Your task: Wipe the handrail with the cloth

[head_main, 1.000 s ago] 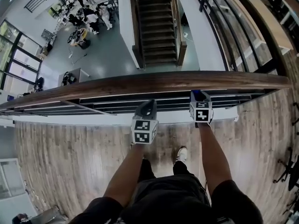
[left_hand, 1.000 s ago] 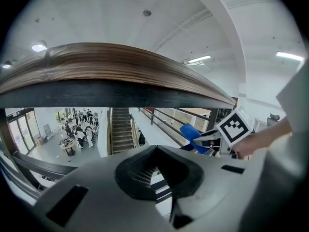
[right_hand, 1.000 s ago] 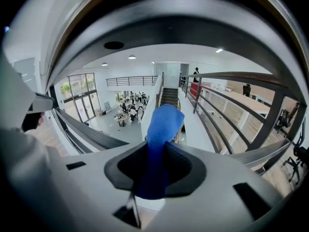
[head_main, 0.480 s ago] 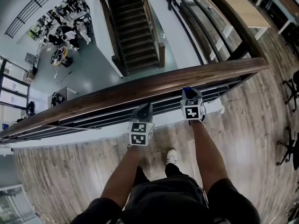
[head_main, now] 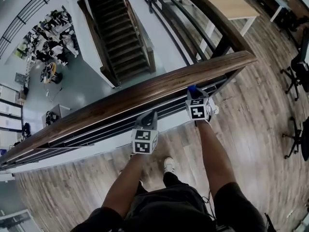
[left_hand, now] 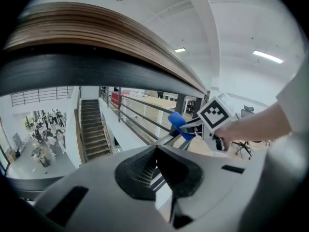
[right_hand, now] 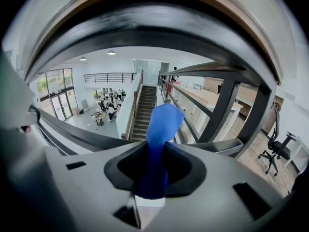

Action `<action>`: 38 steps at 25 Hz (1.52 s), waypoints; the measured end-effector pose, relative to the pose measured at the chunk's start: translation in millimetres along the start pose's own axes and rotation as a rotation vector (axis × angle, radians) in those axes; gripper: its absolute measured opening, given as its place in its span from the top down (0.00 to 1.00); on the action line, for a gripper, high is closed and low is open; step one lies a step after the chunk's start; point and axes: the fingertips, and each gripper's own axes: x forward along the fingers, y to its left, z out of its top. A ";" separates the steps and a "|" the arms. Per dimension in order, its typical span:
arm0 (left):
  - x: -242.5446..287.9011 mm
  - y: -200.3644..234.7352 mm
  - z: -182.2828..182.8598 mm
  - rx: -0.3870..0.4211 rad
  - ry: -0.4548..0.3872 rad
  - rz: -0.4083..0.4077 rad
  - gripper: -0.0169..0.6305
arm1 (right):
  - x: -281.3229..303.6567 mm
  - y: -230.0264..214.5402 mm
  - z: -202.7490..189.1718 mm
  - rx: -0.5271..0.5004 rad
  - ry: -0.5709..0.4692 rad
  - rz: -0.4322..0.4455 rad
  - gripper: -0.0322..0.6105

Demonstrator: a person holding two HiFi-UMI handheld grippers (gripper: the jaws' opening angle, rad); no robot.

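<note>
We note the right tongs (head_main: 195, 94) clamped on the blue cloth (right_hand: 162, 123); the left tongs (head_main: 148, 120) are closed and empty. The handrail (head_main: 145, 92) runs from 8 to 2 o'clock, at 12 o'clock just beyond both tongs. We judge the cloth tip nearer; contact unclear.

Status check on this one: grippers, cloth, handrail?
Right gripper shut on blue cloth. Left gripper shut, empty, below the wooden handrail. Cloth tip just under the rail, contact unclear. Nothing lying on the rail.
</note>
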 end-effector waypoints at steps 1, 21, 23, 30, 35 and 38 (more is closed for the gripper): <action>6.2 -9.9 0.4 0.006 0.003 -0.018 0.97 | 1.9 -11.4 -0.7 -0.001 0.001 -0.008 0.79; 37.0 -77.3 -8.0 0.095 -0.017 -0.087 0.97 | 28.2 -208.9 -25.4 0.034 0.089 -0.215 0.79; 36.2 -76.7 -14.2 0.101 -0.015 -0.086 0.97 | 34.5 -224.9 -32.9 0.067 0.095 -0.242 0.79; 21.5 -58.5 -48.3 0.121 -0.018 -0.083 0.97 | 28.1 -209.5 -20.5 -0.054 0.009 -0.319 0.79; 0.1 -22.5 -74.4 0.082 -0.031 -0.039 0.97 | -0.1 -116.1 3.2 -0.132 -0.214 -0.248 0.79; -8.5 1.1 -91.7 0.016 -0.043 -0.008 0.97 | -13.2 -46.7 2.6 -0.176 -0.287 -0.163 0.79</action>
